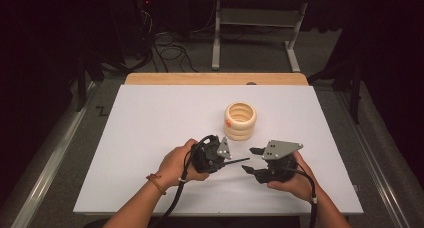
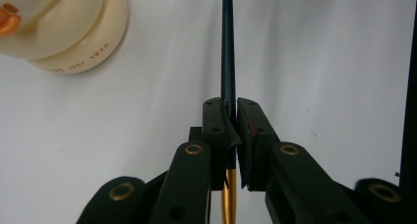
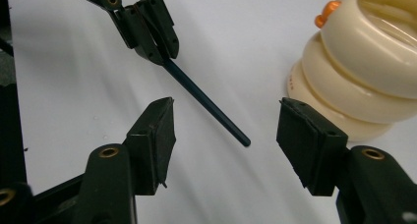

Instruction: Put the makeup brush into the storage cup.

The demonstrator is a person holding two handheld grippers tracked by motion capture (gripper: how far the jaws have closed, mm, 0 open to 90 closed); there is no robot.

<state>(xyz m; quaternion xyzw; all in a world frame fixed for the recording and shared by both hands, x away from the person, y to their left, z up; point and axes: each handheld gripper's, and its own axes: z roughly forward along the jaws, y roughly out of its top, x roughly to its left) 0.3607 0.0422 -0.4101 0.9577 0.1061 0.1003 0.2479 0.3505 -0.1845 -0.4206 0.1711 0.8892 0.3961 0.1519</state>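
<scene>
You can read one bit of writing. Small brown letters on side of bottom cream ring (image 2: 83, 37), in left gripper view: "JUDY SWAN". Letters before that too blurry to read. In right gripper view, tiny letters on same bottom ring, too small to read.

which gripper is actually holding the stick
The left gripper: its jaws are shut on the dark stick. The right gripper is open, jaws apart on either side of the stick's free end.

Ringed holder (image 1: 240, 120) behind both tongs, on table (image 1: 150, 133)
</scene>
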